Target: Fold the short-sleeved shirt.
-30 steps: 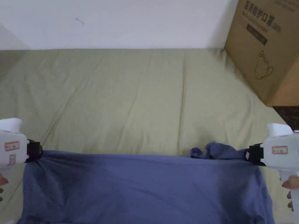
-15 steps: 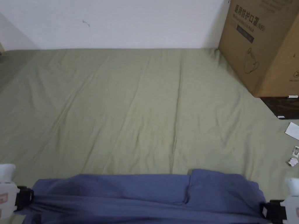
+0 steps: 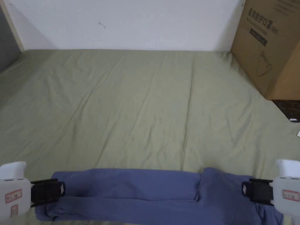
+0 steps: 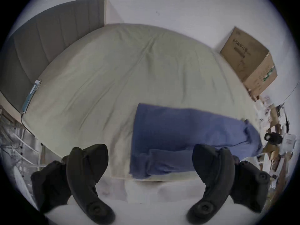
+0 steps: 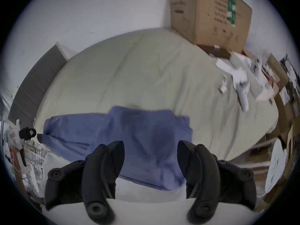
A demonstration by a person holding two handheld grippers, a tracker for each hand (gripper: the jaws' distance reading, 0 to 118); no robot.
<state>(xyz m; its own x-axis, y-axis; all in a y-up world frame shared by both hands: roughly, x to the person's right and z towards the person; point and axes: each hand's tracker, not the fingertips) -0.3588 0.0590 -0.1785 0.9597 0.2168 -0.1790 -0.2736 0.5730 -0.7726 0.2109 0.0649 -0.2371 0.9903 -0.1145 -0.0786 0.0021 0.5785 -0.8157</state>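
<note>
I've got the blue short-sleeved shirt point(image 3: 131, 193) lying on the bed point(image 3: 146, 102), down at the near edge, folded over itself into a long low band running left to right. A raised fold sits toward its right end. The olive sheet beyond it is creased.

Left tool point(image 3: 60, 189) sits at the shirt's left end. In the left gripper view its jaws stand wide apart w/ nothing between them; the shirt point(image 4: 186, 134) lies beyond and to the right, so it's let go. Whether a tip touches the cloth, can't tell from the head view.

Right tool point(image 3: 244, 189) is at the shirt's right end. In the right gripper view the jaws are spread as well, blue cloth point(image 5: 146, 139) showing through the gap behind them, not pinched. Released too.

Each tool shows small and far off in the other's gripper view, at the opposite end of the shirt.

Cardboard box point(image 3: 272, 47) stands at the far right corner of the bed against the wall. Grey headboard point(image 4: 48, 38) on the left side. Loose white papers point(image 5: 240, 76) lie on the bed's right side, well apart from the shirt.
</note>
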